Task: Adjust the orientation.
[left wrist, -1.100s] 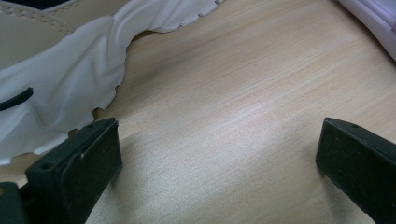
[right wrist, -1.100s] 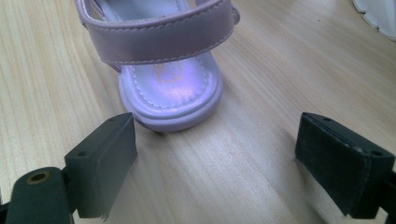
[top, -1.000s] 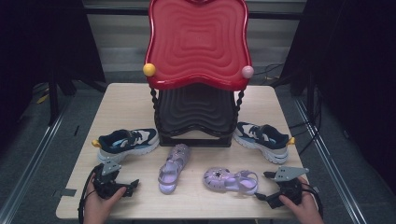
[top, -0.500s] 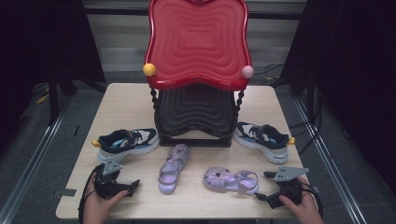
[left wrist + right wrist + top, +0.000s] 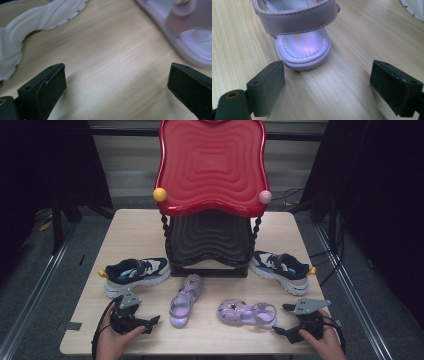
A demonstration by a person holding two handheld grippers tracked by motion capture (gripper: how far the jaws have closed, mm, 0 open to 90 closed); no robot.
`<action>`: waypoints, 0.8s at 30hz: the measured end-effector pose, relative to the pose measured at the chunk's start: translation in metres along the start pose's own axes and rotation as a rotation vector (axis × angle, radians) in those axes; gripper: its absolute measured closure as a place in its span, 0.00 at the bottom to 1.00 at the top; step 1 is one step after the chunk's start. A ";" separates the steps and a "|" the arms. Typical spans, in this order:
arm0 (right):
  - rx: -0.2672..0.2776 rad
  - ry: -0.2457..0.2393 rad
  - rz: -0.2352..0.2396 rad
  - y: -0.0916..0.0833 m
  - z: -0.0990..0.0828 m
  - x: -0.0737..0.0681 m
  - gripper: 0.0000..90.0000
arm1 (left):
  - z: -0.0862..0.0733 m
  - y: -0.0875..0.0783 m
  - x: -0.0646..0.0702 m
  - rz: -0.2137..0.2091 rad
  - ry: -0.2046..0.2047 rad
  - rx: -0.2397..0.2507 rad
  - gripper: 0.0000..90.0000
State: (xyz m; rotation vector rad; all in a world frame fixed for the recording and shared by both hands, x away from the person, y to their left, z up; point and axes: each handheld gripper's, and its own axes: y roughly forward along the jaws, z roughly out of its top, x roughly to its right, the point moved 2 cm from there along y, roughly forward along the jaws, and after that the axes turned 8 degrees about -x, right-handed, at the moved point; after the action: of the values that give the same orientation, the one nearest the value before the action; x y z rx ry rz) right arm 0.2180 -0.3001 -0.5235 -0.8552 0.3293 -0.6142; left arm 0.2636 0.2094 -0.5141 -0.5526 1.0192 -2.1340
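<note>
Two purple sandals (image 5: 186, 300) (image 5: 248, 313) lie mid-table, near the front edge, flanked by two sneakers (image 5: 135, 274) (image 5: 281, 268). One two-tier red rack (image 5: 212, 168) stands behind. Left gripper (image 5: 150, 321) and right gripper (image 5: 281, 319) both spread wide, holding nothing, each beside a sandal.

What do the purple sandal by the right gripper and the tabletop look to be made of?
Sandal: seemingly faux leather or soft plastic, with a pearly sheen, stitched strap and insole edge, and a smooth moulded sole rim. Tabletop: pale wood or wood-look laminate, matte, with fine straight grain lines; which of the two is unclear.
</note>
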 end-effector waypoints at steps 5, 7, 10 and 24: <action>0.000 0.000 0.000 0.000 0.000 0.000 0.13 | 0.002 0.002 0.015 -0.068 0.042 -0.031 0.03; 0.000 0.000 0.000 0.000 0.000 0.000 0.13 | 0.002 0.003 0.018 -0.078 0.043 -0.024 0.04; 0.000 0.000 0.000 0.000 0.000 0.000 0.13 | 0.002 0.005 0.025 -0.095 0.065 -0.029 0.05; 0.000 0.000 0.000 0.000 0.000 0.000 0.13 | 0.017 0.024 0.052 -0.131 0.137 -0.029 0.00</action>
State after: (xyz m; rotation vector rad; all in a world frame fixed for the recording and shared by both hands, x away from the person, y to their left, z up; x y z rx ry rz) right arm 0.2179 -0.3001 -0.5235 -0.8552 0.3293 -0.6145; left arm 0.2489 0.1518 -0.5190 -0.5045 1.1173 -2.3024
